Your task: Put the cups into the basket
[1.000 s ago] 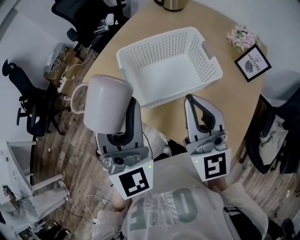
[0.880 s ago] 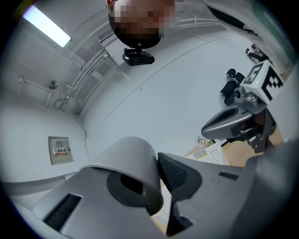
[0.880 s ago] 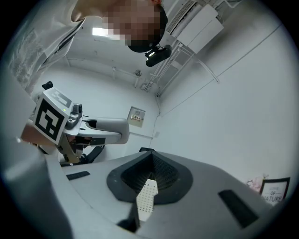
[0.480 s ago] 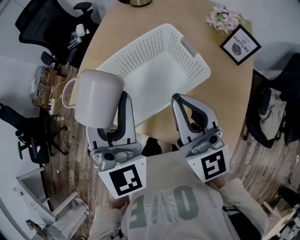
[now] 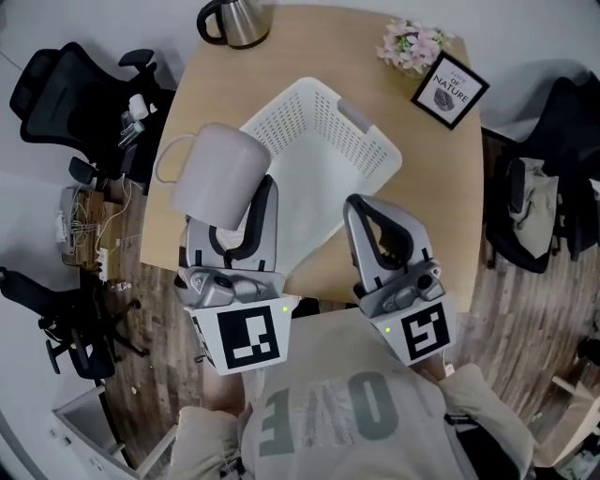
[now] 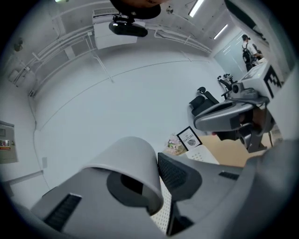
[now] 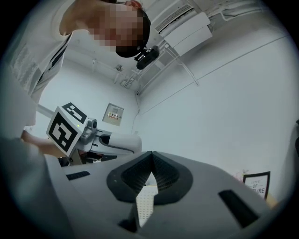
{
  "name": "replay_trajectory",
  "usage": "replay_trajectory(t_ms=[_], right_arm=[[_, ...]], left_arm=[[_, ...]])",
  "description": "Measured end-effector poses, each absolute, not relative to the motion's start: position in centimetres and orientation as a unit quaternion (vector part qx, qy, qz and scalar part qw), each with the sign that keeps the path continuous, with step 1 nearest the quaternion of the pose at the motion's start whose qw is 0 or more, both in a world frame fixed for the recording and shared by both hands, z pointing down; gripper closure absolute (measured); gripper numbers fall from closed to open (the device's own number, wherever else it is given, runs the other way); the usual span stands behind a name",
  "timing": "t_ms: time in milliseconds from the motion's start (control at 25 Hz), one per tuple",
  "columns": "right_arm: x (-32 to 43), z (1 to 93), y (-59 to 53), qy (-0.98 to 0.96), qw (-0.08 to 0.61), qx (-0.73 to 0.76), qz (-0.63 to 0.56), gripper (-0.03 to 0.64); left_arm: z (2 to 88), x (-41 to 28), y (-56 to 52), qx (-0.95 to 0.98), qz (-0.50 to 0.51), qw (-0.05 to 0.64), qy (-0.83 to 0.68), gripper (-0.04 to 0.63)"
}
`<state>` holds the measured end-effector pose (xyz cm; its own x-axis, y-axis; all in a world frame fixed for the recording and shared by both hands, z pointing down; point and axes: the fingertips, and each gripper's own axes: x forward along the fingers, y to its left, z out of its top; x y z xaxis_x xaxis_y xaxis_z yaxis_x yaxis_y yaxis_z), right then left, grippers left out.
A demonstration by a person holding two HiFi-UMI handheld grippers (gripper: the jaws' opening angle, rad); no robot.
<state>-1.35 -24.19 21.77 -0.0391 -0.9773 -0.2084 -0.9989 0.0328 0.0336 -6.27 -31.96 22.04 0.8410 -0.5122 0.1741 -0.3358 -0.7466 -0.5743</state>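
Note:
A pale grey cup (image 5: 217,176) with a handle on its left is held tilted in my left gripper (image 5: 246,202), just above the table at the left edge of the white basket (image 5: 309,122). In the left gripper view the cup's wall (image 6: 133,163) sits between the jaws, with one pad (image 6: 175,175) against it. My right gripper (image 5: 362,204) hangs near the table's front edge, right of the basket's near corner. Its jaws meet at the tips (image 7: 150,170) with nothing between them. The basket looks empty.
A round wooden table (image 5: 211,89) carries a steel kettle (image 5: 234,21) at the back, with flowers (image 5: 410,42) and a framed picture (image 5: 451,89) at the back right. Office chairs stand left (image 5: 70,80) and right (image 5: 530,206). Cables lie on the floor at left.
The head view has swung, showing the whole table. The left gripper has carried the cup closer to the basket's left edge and tilted it. The right gripper stays shut.

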Motion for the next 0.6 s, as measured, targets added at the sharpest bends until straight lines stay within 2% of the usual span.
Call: replay_trajectory(t_ms=[480, 600], right_arm=[[0.7, 22.8, -24.5, 0.687, 0.065, -0.721, 0.065, 0.618], [1.2, 23.5, -24.7, 0.68, 0.062, -0.728, 0.059, 0.618]], left_arm=[[32.6, -1.3, -35.0, -0.89, -0.333, 0.304, 0.065, 0.52], [36.8, -0.9, -35.4, -0.875, -0.389, 0.289, 0.012, 0.52]])
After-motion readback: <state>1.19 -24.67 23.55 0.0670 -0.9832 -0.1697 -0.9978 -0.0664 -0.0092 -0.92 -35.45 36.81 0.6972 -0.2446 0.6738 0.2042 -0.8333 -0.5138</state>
